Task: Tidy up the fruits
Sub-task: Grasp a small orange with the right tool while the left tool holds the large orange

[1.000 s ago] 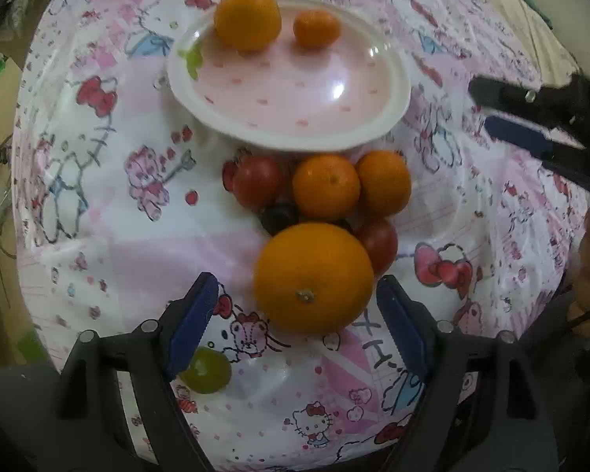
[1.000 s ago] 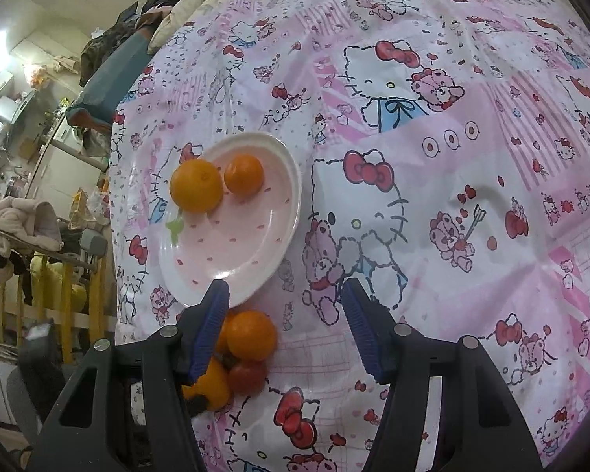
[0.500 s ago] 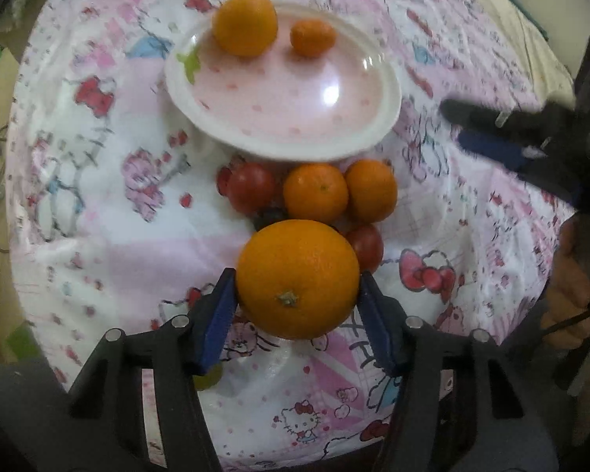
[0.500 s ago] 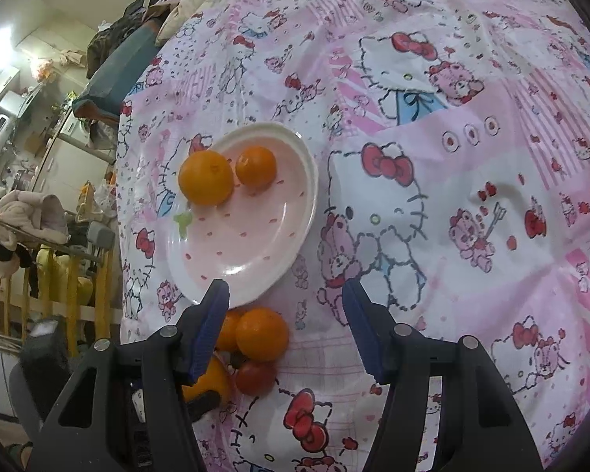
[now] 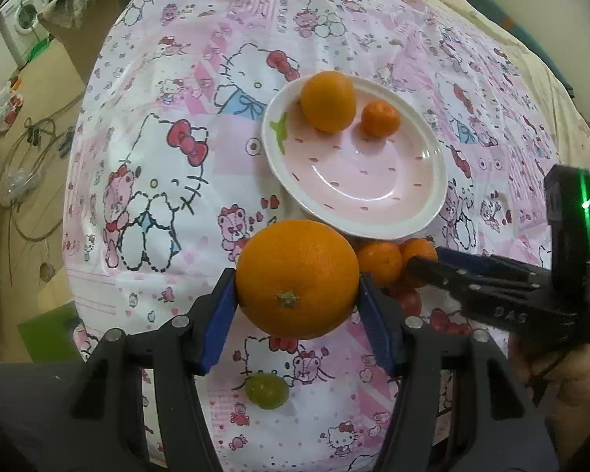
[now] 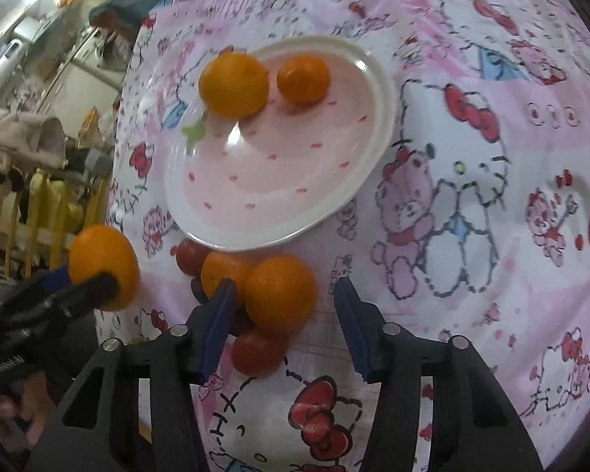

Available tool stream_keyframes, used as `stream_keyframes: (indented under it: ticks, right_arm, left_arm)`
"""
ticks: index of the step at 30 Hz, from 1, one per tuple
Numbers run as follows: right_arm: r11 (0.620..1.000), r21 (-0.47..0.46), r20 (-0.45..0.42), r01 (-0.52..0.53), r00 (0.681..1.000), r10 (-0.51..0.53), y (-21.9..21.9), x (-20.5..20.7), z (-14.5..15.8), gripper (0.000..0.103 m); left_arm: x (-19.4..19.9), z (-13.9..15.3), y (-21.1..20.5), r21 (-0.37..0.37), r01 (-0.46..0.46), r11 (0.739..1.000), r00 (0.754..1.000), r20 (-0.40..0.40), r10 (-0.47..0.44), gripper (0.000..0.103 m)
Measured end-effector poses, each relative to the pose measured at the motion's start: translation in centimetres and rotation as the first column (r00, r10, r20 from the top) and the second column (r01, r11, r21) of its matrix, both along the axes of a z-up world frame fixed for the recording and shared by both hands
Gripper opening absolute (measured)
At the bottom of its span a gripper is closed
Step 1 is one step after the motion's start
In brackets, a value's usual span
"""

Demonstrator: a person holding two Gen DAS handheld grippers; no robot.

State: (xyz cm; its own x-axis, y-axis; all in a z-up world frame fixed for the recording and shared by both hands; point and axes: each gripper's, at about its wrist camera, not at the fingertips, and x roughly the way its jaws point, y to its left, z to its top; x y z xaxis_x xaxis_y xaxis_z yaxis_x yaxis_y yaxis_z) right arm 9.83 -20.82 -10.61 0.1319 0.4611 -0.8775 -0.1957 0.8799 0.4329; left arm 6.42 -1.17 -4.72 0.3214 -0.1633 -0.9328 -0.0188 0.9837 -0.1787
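Observation:
My left gripper [image 5: 297, 295] is shut on a large orange [image 5: 297, 278] and holds it above the cloth; it also shows in the right wrist view [image 6: 103, 266]. A pink-and-white plate [image 5: 413, 220] holds an orange [image 5: 327, 100] and a small mandarin [image 5: 380, 118]. My right gripper [image 6: 281, 306] is open around a mandarin [image 6: 281, 293] in the pile below the plate [image 6: 369, 78]. A second mandarin [image 6: 220, 271] and two tomatoes [image 6: 257, 350] lie beside it. A green grape [image 5: 266, 390] lies on the cloth under my left gripper.
The table wears a pink Hello Kitty cloth [image 5: 157, 157]. Its left edge drops to a floor with cables [image 5: 27, 149]. In the right wrist view, clutter and a yellow rack [image 6: 31, 204] stand beyond the table's left edge.
My left gripper closed on the large orange and lifted it off the cloth. My right gripper moved down to the fruit pile and now brackets a mandarin.

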Motion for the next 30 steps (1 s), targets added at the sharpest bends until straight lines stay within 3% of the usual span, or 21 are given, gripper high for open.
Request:
stream_keyframes:
  ticks: [5,13,23,30]
  right_arm:
    - [0.998,0.060,-0.011,-0.009,1.000,0.010,-0.6,0.4,-1.0,0.042]
    - [0.996,0.087,-0.006,-0.016,1.000,0.016,-1.2,0.3,-0.6,0.040]
    - [0.990,0.141,0.025,0.024,0.999,-0.028,-3.6,-0.3,1.7,0.040]
    - [0.980,0.186,0.089,0.073,0.992,-0.091,-5.6,0.2,5.2,0.040]
  left_arm:
    - [-0.1,0.1,0.3,0.007,-0.002,1.000,1.000,0.008,0.002,0.056]
    - [0.2,0.4,0.1,0.030,-0.008,1.000,0.999,0.031,0.007,0.056]
    - [0.2,0.8,-0.5,0.059,0.014,0.998,0.998,0.058,-0.017,0.056]
    - [0.5,1.7,-0.8,0.067,0.015,0.998,0.997,0.079,-0.020,0.056]
